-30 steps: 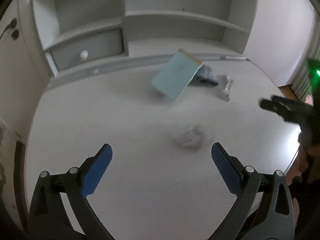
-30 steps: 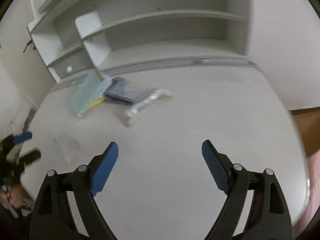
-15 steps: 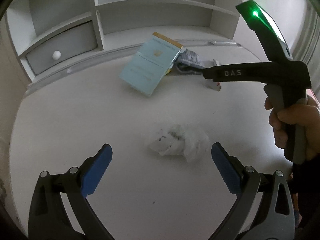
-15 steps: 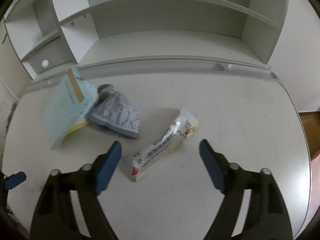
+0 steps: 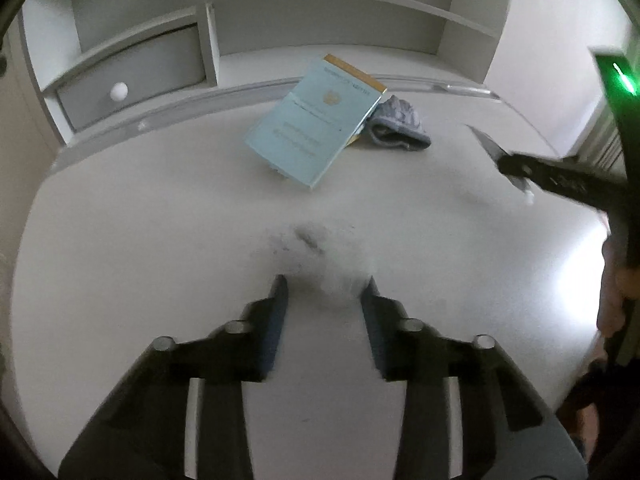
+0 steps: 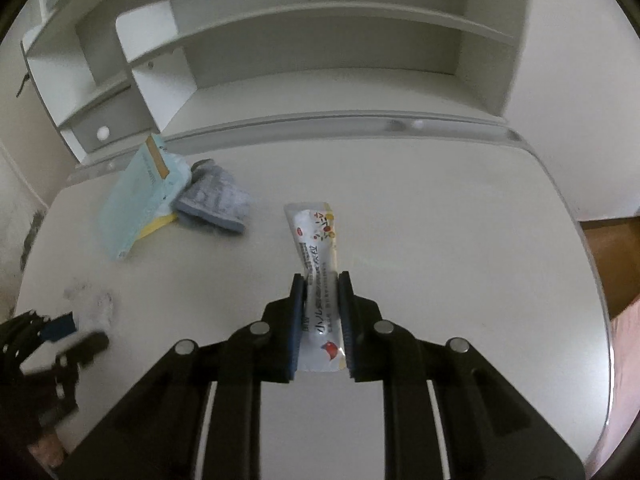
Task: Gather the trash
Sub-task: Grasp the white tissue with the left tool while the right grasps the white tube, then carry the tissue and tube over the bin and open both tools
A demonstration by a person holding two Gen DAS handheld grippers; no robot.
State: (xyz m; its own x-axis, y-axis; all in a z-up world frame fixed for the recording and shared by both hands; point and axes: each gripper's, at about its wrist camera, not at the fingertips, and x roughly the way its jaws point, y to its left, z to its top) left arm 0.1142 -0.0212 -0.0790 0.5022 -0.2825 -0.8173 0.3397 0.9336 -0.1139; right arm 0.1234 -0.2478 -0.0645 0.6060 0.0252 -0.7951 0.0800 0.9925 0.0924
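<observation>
A crumpled white tissue (image 5: 340, 280), blurred, sits on the white desk (image 5: 120, 240) between my left gripper's (image 5: 326, 282) fingertips, and the jaws are pressed onto it. The right wrist view shows that tissue (image 6: 100, 308) and the left gripper (image 6: 80, 334) at the far left. A white printed sachet (image 6: 314, 232) lies lengthwise between my right gripper's (image 6: 321, 280) blue pads. Those jaws are closing and pinch its sides. In the left wrist view the right gripper (image 5: 516, 168) comes in from the right with the sachet (image 5: 486, 144) sticking out.
A light blue booklet (image 5: 316, 128) leans on a grey knitted cloth (image 5: 400, 128) at the back of the desk. Behind them stands a white shelf unit with a grey drawer (image 5: 132, 76). A dark smudge (image 5: 308, 236) marks the desk. Wooden floor (image 6: 608, 248) shows past the right edge.
Both grippers went from wide open to closed: the left on the tissue, the right on the sachet, which now lies along the fingers. Both moved in closer to the desk.
</observation>
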